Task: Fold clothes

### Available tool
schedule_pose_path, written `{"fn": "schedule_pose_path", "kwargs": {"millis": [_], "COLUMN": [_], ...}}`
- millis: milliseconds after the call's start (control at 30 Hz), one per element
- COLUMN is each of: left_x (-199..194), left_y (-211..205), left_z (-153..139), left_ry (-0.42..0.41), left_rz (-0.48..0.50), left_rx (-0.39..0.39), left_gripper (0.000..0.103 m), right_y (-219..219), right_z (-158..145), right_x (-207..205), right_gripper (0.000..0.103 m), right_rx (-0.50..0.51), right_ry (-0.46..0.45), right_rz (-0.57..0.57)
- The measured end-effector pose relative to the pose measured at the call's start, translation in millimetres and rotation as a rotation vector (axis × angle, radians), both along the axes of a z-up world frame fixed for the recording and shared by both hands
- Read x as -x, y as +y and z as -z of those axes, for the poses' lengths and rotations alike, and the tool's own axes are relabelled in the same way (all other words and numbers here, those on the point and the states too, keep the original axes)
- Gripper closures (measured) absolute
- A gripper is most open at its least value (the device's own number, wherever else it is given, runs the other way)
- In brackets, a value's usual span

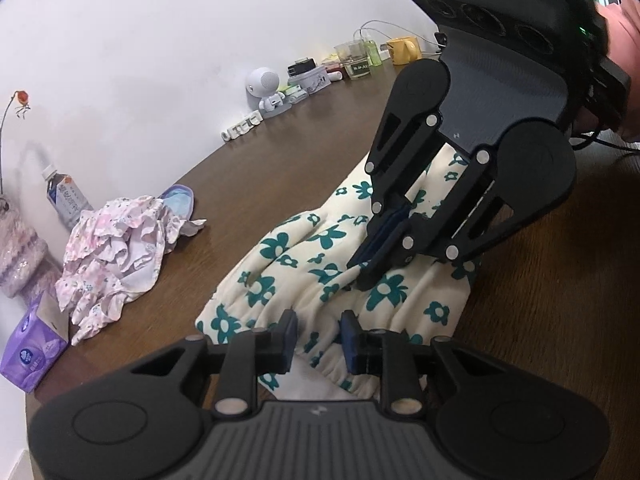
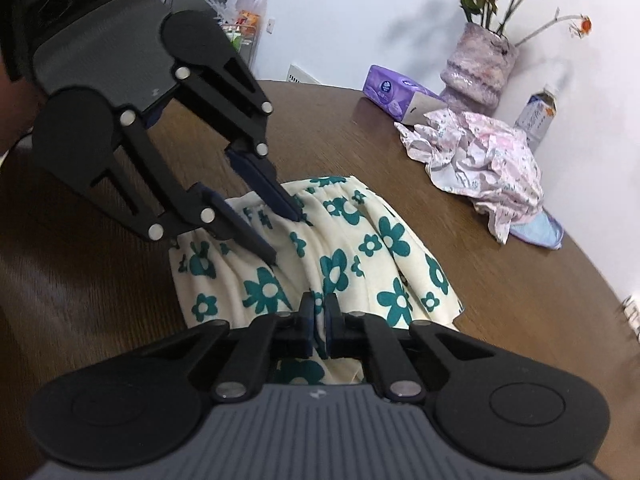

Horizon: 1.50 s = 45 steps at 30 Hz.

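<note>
Cream floral garment (image 2: 340, 248) pinched in right gripper (image 2: 319, 320), left gripper (image 1: 318, 338) astride waistband

On the brown bench (image 1: 280, 160), a purple tissue box (image 1: 32, 354), a vase (image 2: 478, 68) and a water bottle (image 1: 64, 198) stand far left, a yellow mug (image 1: 404, 49) far right.

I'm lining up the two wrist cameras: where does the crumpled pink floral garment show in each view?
Left wrist view: the pink floral garment lies at the left, on the table beyond the green-flowered garment.
Right wrist view: the same garment lies at the upper right, near the wall.
Shared landmark: the purple tissue box sits right beside it in both views.
</note>
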<state>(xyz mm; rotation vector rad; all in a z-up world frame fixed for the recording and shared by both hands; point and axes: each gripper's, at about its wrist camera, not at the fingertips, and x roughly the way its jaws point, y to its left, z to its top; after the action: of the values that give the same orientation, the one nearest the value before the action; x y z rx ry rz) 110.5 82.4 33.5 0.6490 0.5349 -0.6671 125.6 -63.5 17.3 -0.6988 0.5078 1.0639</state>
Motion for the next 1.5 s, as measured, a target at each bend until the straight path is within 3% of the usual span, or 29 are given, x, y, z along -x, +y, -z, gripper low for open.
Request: {"fn": "schedule_pose_path", "kwargs": {"millis": [167,200,267,400,467,533,600,767,1000,1067,1100,1133,1233,1333,1400,1467,1500], "left_x": [6.1,3.2,-7.4,-30.3,-35.6,-36.5,-35.7,-34.6,-31.9,-30.8,-30.9,-32.2,-43.6,-56.4,-60.6,-61.2,-60.1], "left_y": [10.2,11.6,11.3,4.2,2.0,2.9,4.5,8.5,14.4,16.6,17.7,18.2,15.6,10.6,9.8,11.0,12.7], "left_z": [-24.3,-28.0,-32.0,-21.4,-12.4,-7.1,-3.2,3.6,-4.1,-12.9,-17.5,-21.4,-26.4,-21.0,-16.2,-13.0,-12.9], "left_ry": [-0.054,-0.064,-0.065,0.005,0.043,0.064,0.076,0.075,0.033,0.010,-0.001,-0.012,-0.035,-0.013,0.008,0.017,0.016], "left_rz": [-0.019,-0.027,-0.041,-0.030,-0.023,-0.016,-0.009,-0.011,-0.009,-0.012,-0.011,-0.013,-0.031,-0.027,-0.020,-0.015,-0.014], "left_rx": [0.040,0.048,0.058,0.045,0.027,0.029,0.037,0.057,0.082,0.091,0.100,0.105,0.091,0.063,0.055,0.052,0.054], "left_gripper": [0.079,0.079,0.078,0.078,0.085,0.090,0.092,0.093,0.088,0.085,0.085,0.083,0.078,0.078,0.078,0.078,0.078], "right_y": [-9.4,-11.4,-7.4,0.5,4.5,8.5,11.7,1.8,-1.9,-8.4,-12.9,-17.2,-21.6,-9.9,-1.2,6.4,8.0], "right_z": [-22.5,-27.5,-26.2,-23.5,-22.2,-20.9,-18.9,-8.9,-9.4,-20.4,-27.5,-34.6,-46.5,-38.4,-30.2,-21.7,-18.5], "right_x": [-7.1,-8.7,-16.3,-31.6,-39.2,-46.9,-53.4,-43.2,-32.8,-36.1,-38.4,-41.3,-53.0,-69.1,-77.5,-82.8,-84.1], "right_gripper": [0.092,0.077,0.059,0.060,0.061,0.067,0.087,0.098,0.096,0.089,0.077,0.074,0.072,0.071,0.064,0.064,0.072], "right_rx": [-0.050,-0.065,-0.062,-0.058,-0.055,-0.053,-0.049,-0.034,-0.038,-0.061,-0.084,-0.101,-0.119,-0.085,-0.064,-0.044,-0.037], "right_ry": [0.023,0.023,0.050,0.103,0.130,0.157,0.182,0.180,0.131,0.148,0.144,0.132,0.110,0.121,0.142,0.167,0.177], "right_rz": [0.028,0.035,0.043,0.058,0.066,0.073,0.079,0.066,0.047,0.045,0.052,0.063,0.091,0.108,0.104,0.090,0.083]}}
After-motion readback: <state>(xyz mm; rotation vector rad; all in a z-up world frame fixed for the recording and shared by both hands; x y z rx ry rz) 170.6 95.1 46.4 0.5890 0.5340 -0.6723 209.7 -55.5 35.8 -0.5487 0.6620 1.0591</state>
